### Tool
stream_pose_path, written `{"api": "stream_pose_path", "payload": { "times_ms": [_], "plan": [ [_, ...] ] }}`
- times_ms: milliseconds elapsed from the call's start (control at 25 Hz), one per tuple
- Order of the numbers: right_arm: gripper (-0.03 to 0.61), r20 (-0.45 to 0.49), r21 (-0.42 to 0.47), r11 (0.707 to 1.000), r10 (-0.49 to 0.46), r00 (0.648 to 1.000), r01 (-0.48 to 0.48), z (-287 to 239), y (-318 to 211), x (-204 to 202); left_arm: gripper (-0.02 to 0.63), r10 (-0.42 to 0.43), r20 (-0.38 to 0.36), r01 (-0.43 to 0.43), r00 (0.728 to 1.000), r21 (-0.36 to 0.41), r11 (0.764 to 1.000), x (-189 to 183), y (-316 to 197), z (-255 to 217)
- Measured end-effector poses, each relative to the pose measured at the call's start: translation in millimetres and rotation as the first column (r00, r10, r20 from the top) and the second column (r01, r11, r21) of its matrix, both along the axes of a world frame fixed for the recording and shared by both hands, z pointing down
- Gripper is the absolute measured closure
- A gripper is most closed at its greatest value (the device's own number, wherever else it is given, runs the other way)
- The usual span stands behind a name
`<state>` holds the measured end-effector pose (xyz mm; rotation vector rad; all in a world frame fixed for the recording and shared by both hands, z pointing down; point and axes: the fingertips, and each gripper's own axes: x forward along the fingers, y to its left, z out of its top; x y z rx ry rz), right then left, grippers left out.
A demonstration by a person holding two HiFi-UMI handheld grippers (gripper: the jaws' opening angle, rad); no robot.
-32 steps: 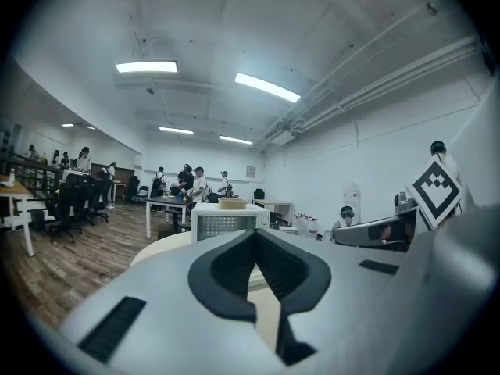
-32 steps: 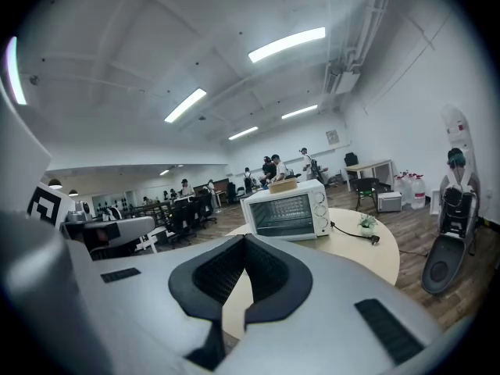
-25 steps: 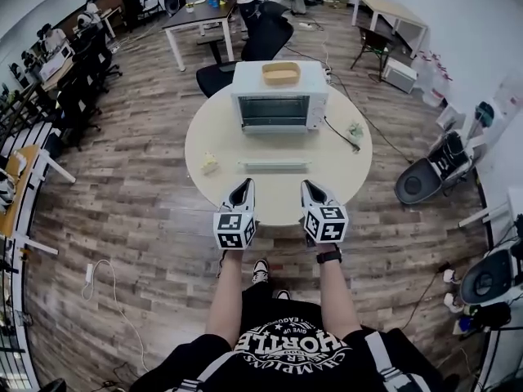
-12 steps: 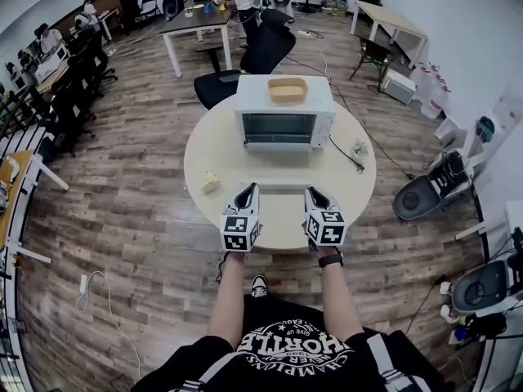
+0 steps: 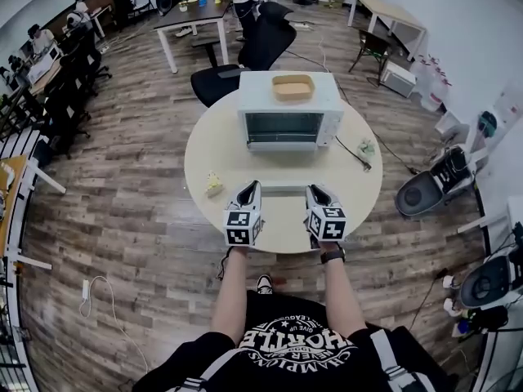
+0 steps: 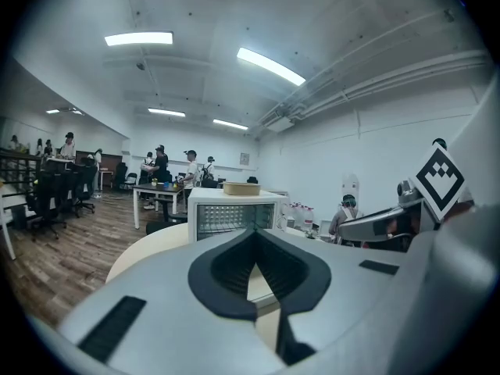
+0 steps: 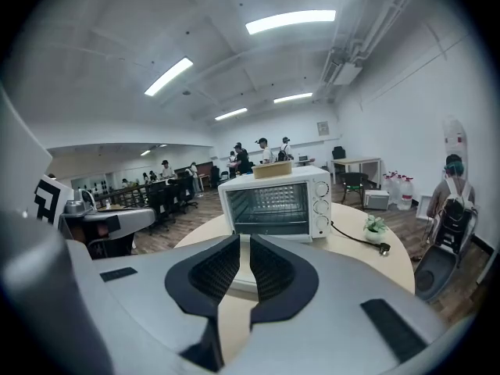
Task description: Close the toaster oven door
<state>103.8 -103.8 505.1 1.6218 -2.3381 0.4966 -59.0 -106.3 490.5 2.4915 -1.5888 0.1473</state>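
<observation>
A white toaster oven [image 5: 290,109] stands at the far side of the round table [image 5: 204,149], its door [image 5: 284,189] folded down flat toward me. My left gripper [image 5: 248,189] hangs over the table at the door's left front corner, its tips touching, with nothing in them [image 6: 254,237]. My right gripper [image 5: 315,191] is at the door's right front corner. Its jaws [image 7: 244,244] have just been opening and stand a narrow slit apart with nothing between them. Both gripper views look straight at the oven [image 6: 234,213] [image 7: 277,201].
A shallow wooden tray [image 5: 292,86] sits on top of the oven. A small yellow item [image 5: 212,184] lies left of the door, a little plant [image 5: 367,147] and the oven's cable [image 5: 351,152] to the right. An office chair [image 5: 245,51] stands behind the table.
Both grippers have moved forward over the table, from its near edge up to the front of the open door. The oven and door have not moved.
</observation>
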Motion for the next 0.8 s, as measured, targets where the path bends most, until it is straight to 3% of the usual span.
{"api": "stream_pose_path", "payload": {
  "times_ms": [320,800],
  "plan": [
    [0.502,-0.027,-0.026,0.999,0.036,0.999,-0.037,28.5,-10.6,-7.6,0.595,0.068,0.013,-0.067,0.998,-0.059,0.996,-3.9,-15.6,33.9],
    [0.462,-0.035,-0.131,0.989,0.062,0.997,-0.066,91.2,-18.9,4.8,0.555,0.075,-0.009,-0.076,0.997,-0.176,0.982,-7.6,-27.7,92.5]
  ]
}}
